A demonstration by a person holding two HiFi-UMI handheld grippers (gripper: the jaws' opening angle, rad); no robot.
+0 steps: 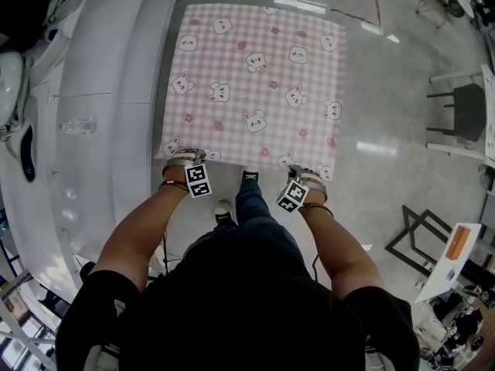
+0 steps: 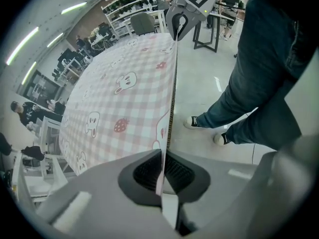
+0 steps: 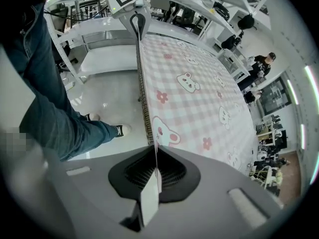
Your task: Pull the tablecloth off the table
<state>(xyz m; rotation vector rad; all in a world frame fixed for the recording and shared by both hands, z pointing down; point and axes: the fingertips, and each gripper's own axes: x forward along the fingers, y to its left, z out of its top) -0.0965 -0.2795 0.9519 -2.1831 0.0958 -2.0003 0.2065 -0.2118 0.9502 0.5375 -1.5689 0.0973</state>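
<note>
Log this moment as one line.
left gripper: shut on tablecloth near edge | right gripper: shut on tablecloth | tablecloth: spread flat

R gripper (image 3: 155, 174) jaws pinched tight on near edge of pink-check tablecloth (image 3: 199, 98), bear & flower print. Edge runs straight up to L gripper (image 3: 138, 28), marker cube on top. Person's jeans leg (image 3: 50, 118) & sneaker (image 3: 121, 130) at left on glossy floor (image 3: 109, 93).
</note>
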